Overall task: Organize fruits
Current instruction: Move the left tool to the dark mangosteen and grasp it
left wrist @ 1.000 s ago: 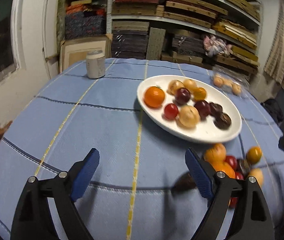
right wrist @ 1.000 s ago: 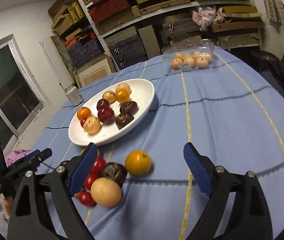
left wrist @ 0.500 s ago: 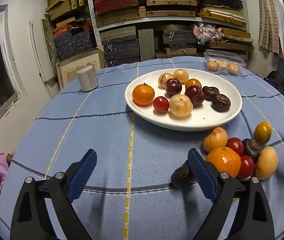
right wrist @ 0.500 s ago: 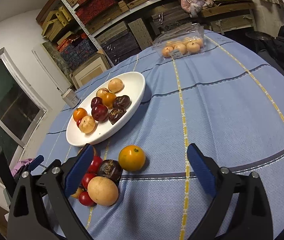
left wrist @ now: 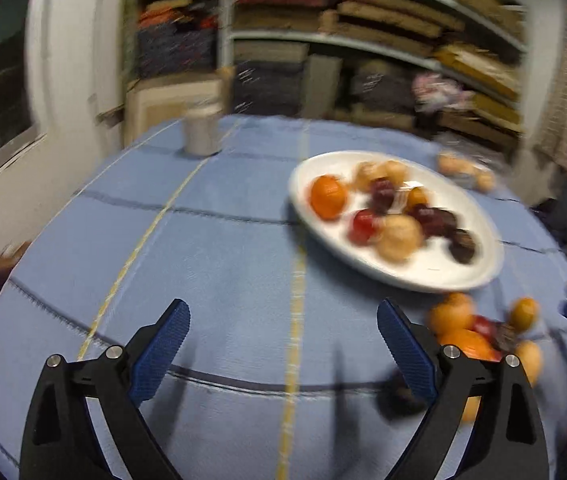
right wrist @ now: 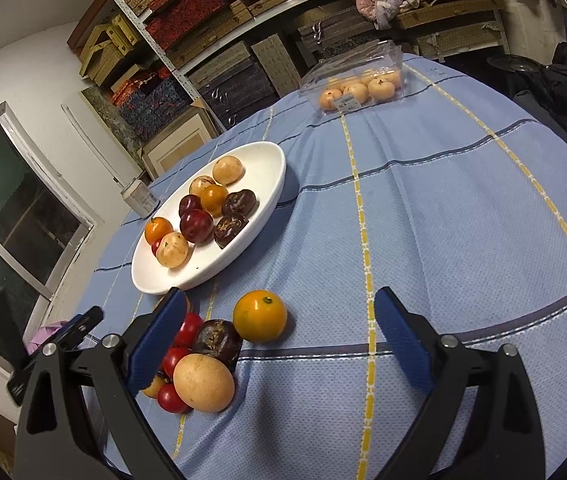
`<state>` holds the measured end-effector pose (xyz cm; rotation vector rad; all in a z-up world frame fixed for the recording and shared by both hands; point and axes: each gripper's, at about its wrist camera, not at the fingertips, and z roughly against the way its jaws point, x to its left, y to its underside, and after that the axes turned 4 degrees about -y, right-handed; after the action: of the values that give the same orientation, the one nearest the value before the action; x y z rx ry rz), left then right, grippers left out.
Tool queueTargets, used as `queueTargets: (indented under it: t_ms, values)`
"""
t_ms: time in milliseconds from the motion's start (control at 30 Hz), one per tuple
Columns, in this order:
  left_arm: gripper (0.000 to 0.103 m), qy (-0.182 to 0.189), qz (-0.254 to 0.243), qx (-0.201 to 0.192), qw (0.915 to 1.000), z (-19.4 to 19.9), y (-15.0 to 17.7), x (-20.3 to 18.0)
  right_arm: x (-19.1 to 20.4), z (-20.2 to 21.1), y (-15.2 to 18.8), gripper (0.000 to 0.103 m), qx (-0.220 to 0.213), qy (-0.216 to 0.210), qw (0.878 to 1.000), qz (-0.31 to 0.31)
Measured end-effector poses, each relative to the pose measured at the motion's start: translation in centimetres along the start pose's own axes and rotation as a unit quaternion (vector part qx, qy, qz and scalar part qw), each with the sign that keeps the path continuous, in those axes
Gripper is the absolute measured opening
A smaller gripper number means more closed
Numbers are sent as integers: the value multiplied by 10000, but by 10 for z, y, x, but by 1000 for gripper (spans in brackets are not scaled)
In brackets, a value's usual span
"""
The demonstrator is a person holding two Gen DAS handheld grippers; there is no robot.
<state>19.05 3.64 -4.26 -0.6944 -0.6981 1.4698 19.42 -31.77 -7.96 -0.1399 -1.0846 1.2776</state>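
Blue checked cloth covers the tabletop [right wrist: 443,208], and across it the left-wrist view has gone smeared with motion: half a second ago it looked squarely at the white plate [left wrist: 479,276], and now the plate sits off to the right, so the left gripper [left wrist: 283,344] is swinging leftward — away from the loose fruit, its jaws wide apart and empty. The right gripper [right wrist: 279,340] has barely shifted; its jaws are also spread and hold nothing, and the small orange citrus [right wrist: 259,321] lies between them, a little ahead. I judge that fruit the next pick.

Beside it the loose pile — a dark passion fruit [right wrist: 217,340], a tan round fruit [right wrist: 203,382] and red cherry tomatoes [right wrist: 171,398] — crowds the left jaw, so closing there risks nudging them. To the right the cloth lies bare, giving room to approach. The plate keeps open space along its near rim; the clear plastic punnet [right wrist: 357,80] stands well apart near the far edge.
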Motion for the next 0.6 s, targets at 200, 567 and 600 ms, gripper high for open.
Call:
queueTargets:
  t_ms: [200, 567, 600]
  values:
    - [95, 23, -793, -48, 9968, 3, 10, -32, -1, -2, -1, 93, 52, -3, 10000, -14]
    - [96, 45, -2158, -439, 9755, 18, 40, -75, -2, -5, 1, 93, 112, -29, 9999, -42]
    - [96, 32, -2203, -384, 9747, 14, 41, -77, -2, -5, 1, 93, 117, -34, 9999, -40]
